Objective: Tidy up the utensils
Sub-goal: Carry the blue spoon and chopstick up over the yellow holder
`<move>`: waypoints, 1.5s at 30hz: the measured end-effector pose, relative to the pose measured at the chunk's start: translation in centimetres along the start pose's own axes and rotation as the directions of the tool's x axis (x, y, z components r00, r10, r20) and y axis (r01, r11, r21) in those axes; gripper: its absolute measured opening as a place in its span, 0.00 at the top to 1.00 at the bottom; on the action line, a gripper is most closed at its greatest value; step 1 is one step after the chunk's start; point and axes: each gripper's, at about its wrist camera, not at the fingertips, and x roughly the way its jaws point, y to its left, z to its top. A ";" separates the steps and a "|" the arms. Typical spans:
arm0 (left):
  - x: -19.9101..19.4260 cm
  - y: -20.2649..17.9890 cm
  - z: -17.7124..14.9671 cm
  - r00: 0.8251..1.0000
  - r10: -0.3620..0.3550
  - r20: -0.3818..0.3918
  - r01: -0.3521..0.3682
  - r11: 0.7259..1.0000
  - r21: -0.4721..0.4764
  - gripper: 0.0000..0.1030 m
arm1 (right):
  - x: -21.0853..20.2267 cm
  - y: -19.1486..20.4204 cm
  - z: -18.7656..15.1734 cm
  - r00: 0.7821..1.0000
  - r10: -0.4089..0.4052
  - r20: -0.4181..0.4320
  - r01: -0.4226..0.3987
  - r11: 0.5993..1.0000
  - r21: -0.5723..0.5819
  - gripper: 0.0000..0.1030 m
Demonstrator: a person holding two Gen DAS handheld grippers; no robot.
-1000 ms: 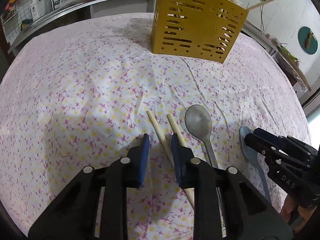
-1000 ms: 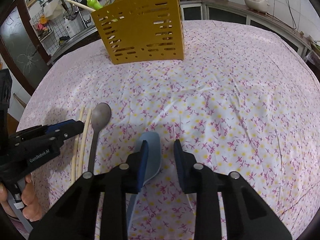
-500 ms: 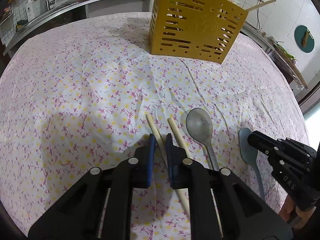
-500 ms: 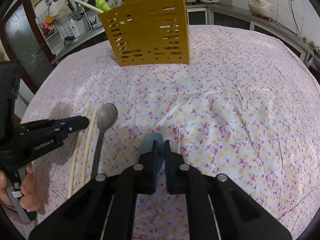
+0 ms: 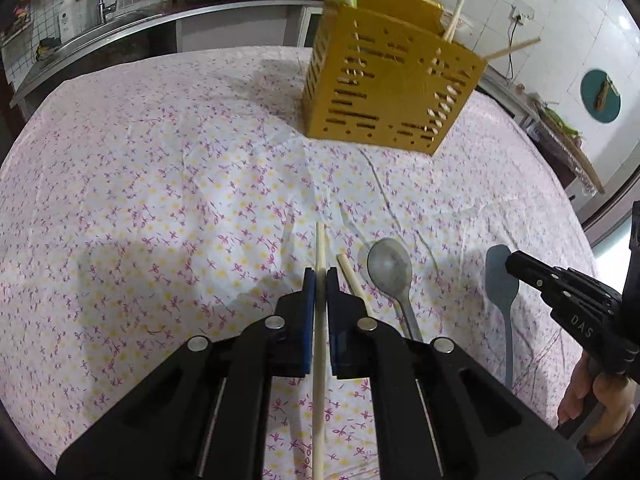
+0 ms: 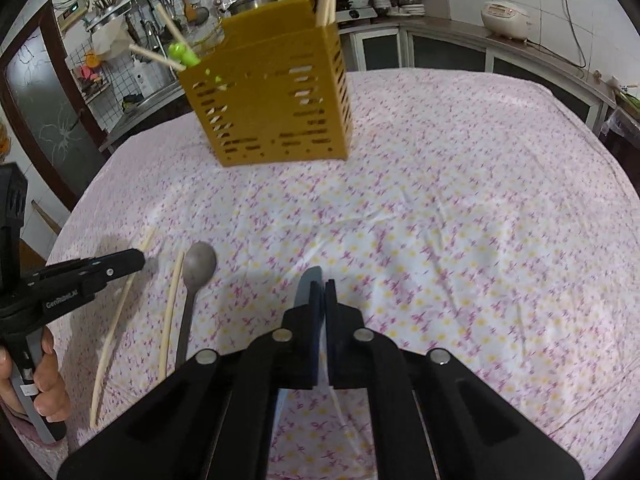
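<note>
My left gripper [image 5: 319,274] is shut on a wooden chopstick [image 5: 320,248], which is tilted up off the floral cloth. A second chopstick [image 5: 352,280] and a grey metal spoon [image 5: 390,270] lie on the cloth just right of it. My right gripper [image 6: 322,286] is shut on a blue spatula [image 6: 308,282], held edge-on between the pads. In the left wrist view the spatula [image 5: 502,284] is off to the right. A yellow slotted utensil holder [image 5: 384,96] stands at the far side with chopsticks and a green utensil in it.
The table carries a pink floral cloth [image 6: 460,200]. Kitchen counters, a sink and hanging tools run behind the table [image 5: 120,28]. A rice cooker [image 6: 506,20] stands on the counter at the back right.
Both grippers closed, the left on a chopstick, the right on the blue spatula. Both have since lifted, and the held chopstick now points up off the cloth.
</note>
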 end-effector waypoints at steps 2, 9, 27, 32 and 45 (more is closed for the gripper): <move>-0.8 0.1 0.3 0.999 -0.011 0.033 0.011 1.000 -0.005 0.96 | -0.5 -0.3 0.4 1.000 -0.002 0.019 0.002 1.000 0.007 0.97; -3.9 -0.2 1.2 0.988 -0.043 0.150 0.045 0.999 -0.006 0.96 | -3.3 -0.3 2.2 0.992 -0.025 0.125 0.025 1.000 -0.005 0.97; -8.7 -0.6 2.2 0.955 -0.085 0.282 0.089 0.996 -0.002 0.96 | -7.7 1.8 3.3 0.963 -0.018 0.269 0.038 0.997 -0.070 0.97; -9.4 -0.8 2.5 0.949 -0.089 0.302 0.092 0.996 0.006 0.96 | -8.6 2.0 3.7 0.954 -0.018 0.298 0.043 0.996 -0.078 0.97; -10.9 -1.7 4.1 0.937 -0.102 0.334 0.097 0.995 0.032 0.96 | -8.5 1.7 4.6 0.948 -0.013 0.317 0.036 0.997 -0.068 0.97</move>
